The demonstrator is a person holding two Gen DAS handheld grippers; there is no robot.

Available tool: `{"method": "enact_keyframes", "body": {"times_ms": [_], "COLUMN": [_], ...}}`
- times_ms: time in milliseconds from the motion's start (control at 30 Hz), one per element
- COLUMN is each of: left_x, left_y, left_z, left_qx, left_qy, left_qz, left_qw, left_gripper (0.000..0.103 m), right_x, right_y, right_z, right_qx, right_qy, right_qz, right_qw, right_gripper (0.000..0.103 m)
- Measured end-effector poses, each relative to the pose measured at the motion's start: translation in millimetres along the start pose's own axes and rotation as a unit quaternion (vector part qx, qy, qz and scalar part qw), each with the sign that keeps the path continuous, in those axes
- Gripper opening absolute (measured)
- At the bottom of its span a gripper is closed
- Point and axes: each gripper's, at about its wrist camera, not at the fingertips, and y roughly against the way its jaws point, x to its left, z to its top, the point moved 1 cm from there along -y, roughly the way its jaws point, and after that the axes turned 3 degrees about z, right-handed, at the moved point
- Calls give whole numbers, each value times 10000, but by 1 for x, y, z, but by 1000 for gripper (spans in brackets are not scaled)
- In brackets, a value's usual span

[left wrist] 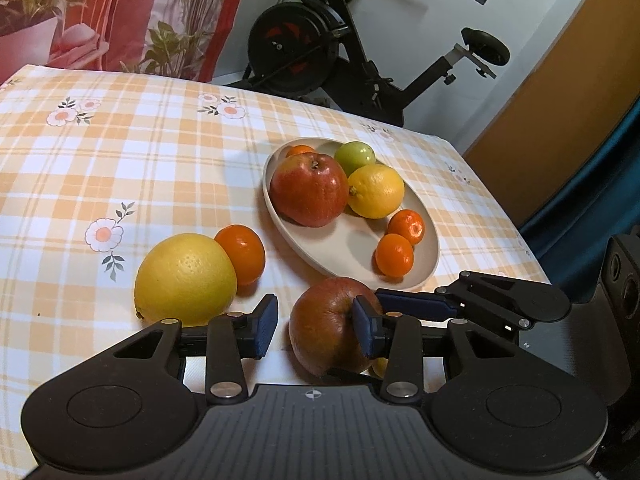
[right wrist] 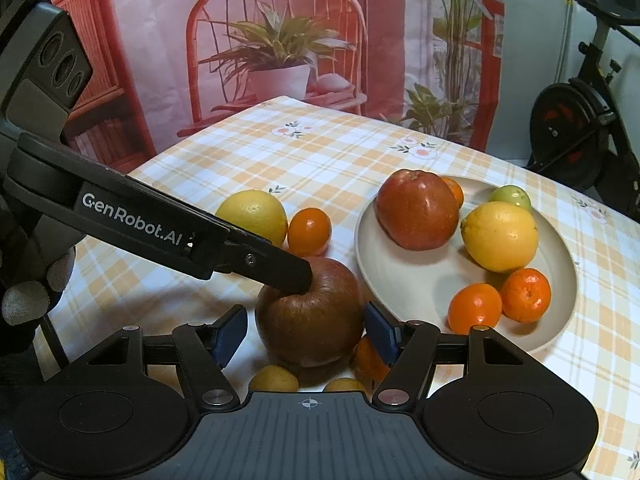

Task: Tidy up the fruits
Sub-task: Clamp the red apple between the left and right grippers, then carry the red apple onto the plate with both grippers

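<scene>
- Left gripper [left wrist: 316, 326], in its own wrist view, is spread open low over the orange-checked floral tablecloth [left wrist: 120, 152]; its right blue pad touches the dull, wrinkled brownish-red apple [left wrist: 324, 324], its left pad stands clear. I judge it is steadying the fruit rather than gripping it.
- Beside it lie a large yellow citrus [left wrist: 185, 278] touching a small orange mandarin [left wrist: 241, 253], both off the dish. The beige oval plate [left wrist: 424, 276] already holds a glossy red apple [left wrist: 308, 190], a lemon [left wrist: 376, 191], a green fruit [left wrist: 355, 157] and mandarins, so sorting looks partly done.
- Right gripper [right wrist: 306, 332], in its wrist view, is also released, its pads straddling the same wrinkled apple [right wrist: 308, 316] without clearly pressing it.
- From the upper left, the other gripper's black finger reaches down onto the apple's top. Both tools are held low and angled toward the plate [right wrist: 368, 264], just beside the apple.
</scene>
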Motion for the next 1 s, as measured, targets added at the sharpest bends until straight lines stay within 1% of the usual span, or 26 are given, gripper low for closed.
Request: {"method": "enact_keyframes", "body": {"times_ms": [367,500,600,700,1000], "left_x": [4,5,4,3,-7], "left_y": [-4,-5,-3,1,10], "left_z": [4,4,4,5,15], "left_qx": [4,5,-11,-79,-308], "left_qy": [144,158,149,175,170], "left_qz": [-80,-95,-93,-157,-295], "left_qw": [9999,9998,9998,9997,9989], "left_gripper": [44,44,44,44,44], "right_x": [7,8,6,5,0], "right_y": [-12,-12,-9,-3,12], "right_z": [4,4,2,1,7], "right_qx": [187,155,75,-95,-543], "right_qy": [458,522,456,381,421], "right_qz": [-251,-264,-185,-130,-242], "right_qw": [9985,9982,9988,9991,9973], "right_gripper": [61,60,59,59,59]}}
